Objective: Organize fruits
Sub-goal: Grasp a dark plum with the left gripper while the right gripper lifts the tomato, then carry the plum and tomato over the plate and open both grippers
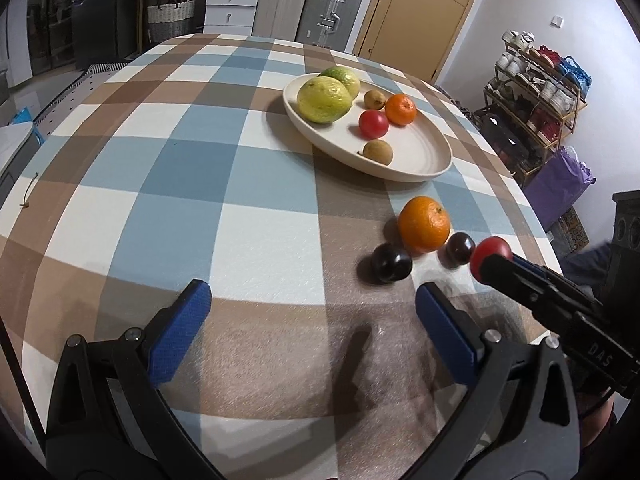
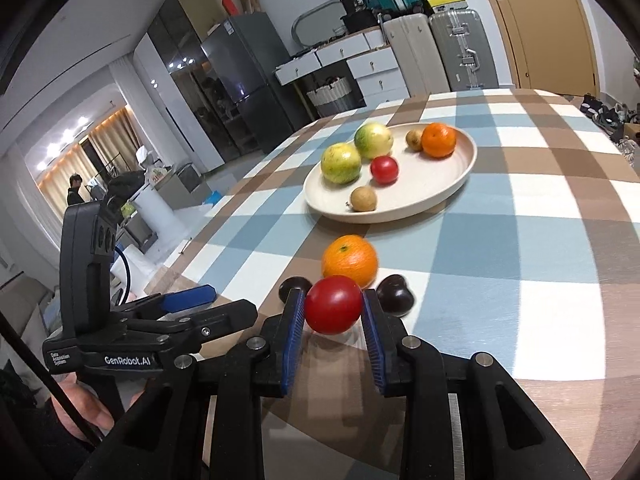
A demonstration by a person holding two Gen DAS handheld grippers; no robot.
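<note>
Gripping the red tomato [image 2: 334,304], the right gripper [image 2: 334,320] has both blue fingers [image 2: 294,328] pressed against its sides, and the fruit sits clear of the checked surface [image 2: 520,240]. The left gripper [image 1: 312,320] hangs with fingers spread wide and nothing between them. Destination judged: the cream plate [image 2: 440,200], which lies straight ahead of the right fingers, beyond the loose orange [image 2: 350,262] and two dark plums [image 2: 394,294]. The orange stands directly on that line, so the carry should pass above it. The plate already holds fruit, with bare space near its front rim. The right hand is the nearer one.
</note>
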